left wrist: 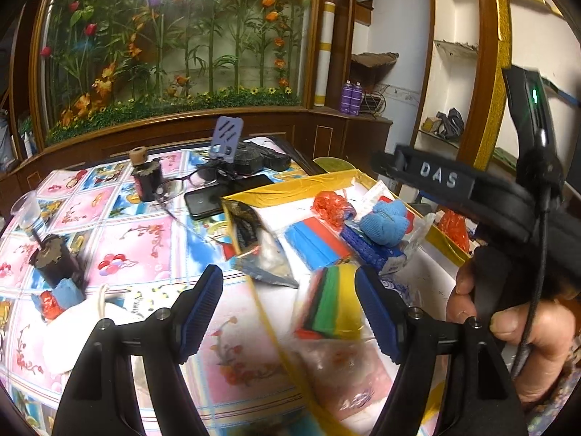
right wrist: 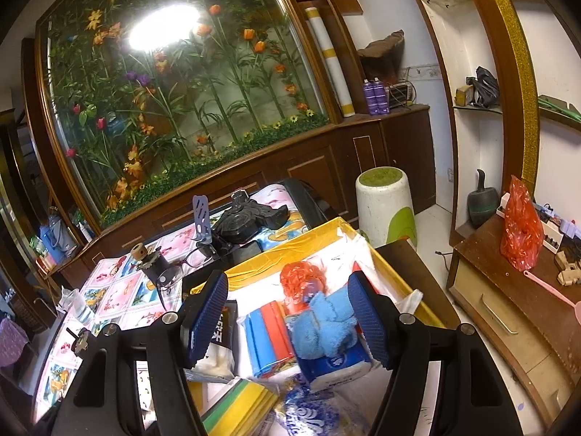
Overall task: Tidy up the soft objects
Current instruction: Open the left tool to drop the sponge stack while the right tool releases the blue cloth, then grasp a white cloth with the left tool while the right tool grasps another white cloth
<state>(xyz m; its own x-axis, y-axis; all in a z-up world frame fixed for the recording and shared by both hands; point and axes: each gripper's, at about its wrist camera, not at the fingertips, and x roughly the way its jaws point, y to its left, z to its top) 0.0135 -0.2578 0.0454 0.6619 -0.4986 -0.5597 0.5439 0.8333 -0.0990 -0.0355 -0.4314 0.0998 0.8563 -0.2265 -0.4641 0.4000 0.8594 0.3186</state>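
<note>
- Progress looks well advanced; most soft things lie already inside the yellow-rimmed tray (right wrist: 328, 227), which stands on the table (left wrist: 141, 239) at its right part
- Inside the tray, near its far rim, sits a red mesh bundle (right wrist: 299, 279); just in front of it lies a blue cloth (right wrist: 328, 321), resting on a blue-and-white tissue pack (right wrist: 336, 363); left of the cloth lies a packet of blue and red sheets (right wrist: 267, 338); further left, near the left rim of the tray, a clear bag with white filling (right wrist: 214, 359)
- At the near side of the tray lies a packet of coloured sheets (left wrist: 328, 303), green and yellow, in clear wrap; it seems to lie half across other packets, so I judge it not yet tidy
- Left gripper (left wrist: 290, 312) hovers above the near edge of the tray; its jaws are apart and hold nothing; the coloured packet shows between them but below, not pressed
- Right gripper (right wrist: 288, 321) hangs over the middle of the tray; its jaws stand wide apart; the blue cloth is seen between them, yet the pads do not touch it
- Outside the tray, well to the left on the table, remain a small blue-and-red soft bundle (left wrist: 54, 299) and a white cloth piece (left wrist: 78, 330); these are probably what is left to bring in
- Phone (left wrist: 227, 194), glasses and dark cups beside the tray are hard things; I think they stay
</note>
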